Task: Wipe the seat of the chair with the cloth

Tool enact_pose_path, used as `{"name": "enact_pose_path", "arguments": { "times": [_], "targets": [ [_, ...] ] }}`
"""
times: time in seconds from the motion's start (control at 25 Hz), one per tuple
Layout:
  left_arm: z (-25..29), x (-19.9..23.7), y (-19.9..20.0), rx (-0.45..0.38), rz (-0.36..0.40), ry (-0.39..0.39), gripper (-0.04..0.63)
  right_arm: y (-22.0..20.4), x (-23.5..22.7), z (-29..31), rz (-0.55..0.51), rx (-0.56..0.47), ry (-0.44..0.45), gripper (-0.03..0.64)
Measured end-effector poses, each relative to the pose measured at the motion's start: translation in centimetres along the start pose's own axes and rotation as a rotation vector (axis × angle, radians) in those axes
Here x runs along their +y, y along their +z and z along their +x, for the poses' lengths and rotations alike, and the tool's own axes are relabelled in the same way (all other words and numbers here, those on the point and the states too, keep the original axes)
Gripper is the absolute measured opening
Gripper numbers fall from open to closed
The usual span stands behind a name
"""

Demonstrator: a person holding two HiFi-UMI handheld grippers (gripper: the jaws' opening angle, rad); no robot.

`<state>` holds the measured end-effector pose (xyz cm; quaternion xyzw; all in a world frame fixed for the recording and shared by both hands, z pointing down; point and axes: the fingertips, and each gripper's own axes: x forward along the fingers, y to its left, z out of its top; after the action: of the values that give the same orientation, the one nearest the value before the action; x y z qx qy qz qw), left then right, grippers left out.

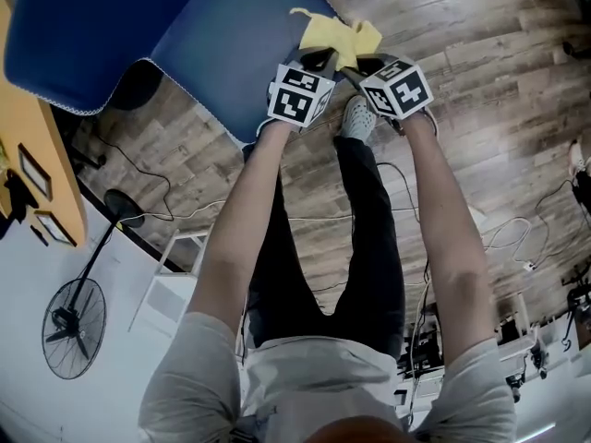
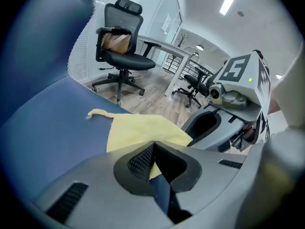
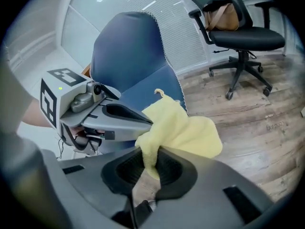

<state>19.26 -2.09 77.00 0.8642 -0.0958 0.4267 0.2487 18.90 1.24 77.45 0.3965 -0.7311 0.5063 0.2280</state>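
Observation:
The blue chair seat (image 1: 231,44) fills the top left of the head view, its backrest (image 1: 74,26) further left. A yellow cloth (image 1: 340,37) lies at the seat's right edge, partly hanging past it. My left gripper (image 1: 323,60) and right gripper (image 1: 360,63) meet side by side at the cloth. In the left gripper view the jaws (image 2: 153,149) are shut, pinching a fold of the cloth (image 2: 143,130) that spreads over the seat (image 2: 47,142). In the right gripper view the jaws (image 3: 151,159) are shut on a bunch of the cloth (image 3: 183,128), beside the left gripper (image 3: 95,113).
A black office chair (image 2: 121,46) stands on the wood floor beyond the blue seat, by a desk (image 2: 167,46). A standing fan (image 1: 74,326) and loose cables (image 1: 517,238) lie on the floor. The person's shoe (image 1: 358,118) is just below the grippers.

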Motion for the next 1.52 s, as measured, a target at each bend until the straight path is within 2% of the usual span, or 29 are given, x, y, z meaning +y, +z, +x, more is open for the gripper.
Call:
{"name": "enact_pose_path", "arguments": {
  "times": [0.2, 0.56, 0.8, 1.12, 1.36, 1.52],
  "targets": [
    [-1.0, -0.5, -1.9, 0.032, 0.002, -0.041, 0.028, -1.4, 1.7, 0.8, 0.013, 0.042, -0.002, 0.071],
    [-3.4, -0.3, -5.2, 0.068, 0.008, -0.083, 0.028, -2.4, 4.5, 2.5, -0.009, 0.039, -0.064, 0.071],
    [-5.4, 0.0, -7.3, 0.079, 0.014, -0.121, 0.028, -2.3, 5.7, 3.2, -0.076, 0.029, -0.226, 0.071],
    [-7.4, 0.0, -10.0, 0.098, 0.093, -0.192, 0.028, -2.0, 6.3, 3.7, 0.022, -0.068, -0.537, 0.071],
    [-9.5, 1.5, -12.9, 0.178, 0.186, -0.275, 0.028, -1.5, 8.5, 5.4, 0.159, -0.165, -0.626, 0.069],
    [-11.6, 4.1, -13.7, 0.202, 0.245, -0.252, 0.028, -0.3, 11.1, 7.4, 0.19, -0.195, -0.616, 0.069]
  ]
}}
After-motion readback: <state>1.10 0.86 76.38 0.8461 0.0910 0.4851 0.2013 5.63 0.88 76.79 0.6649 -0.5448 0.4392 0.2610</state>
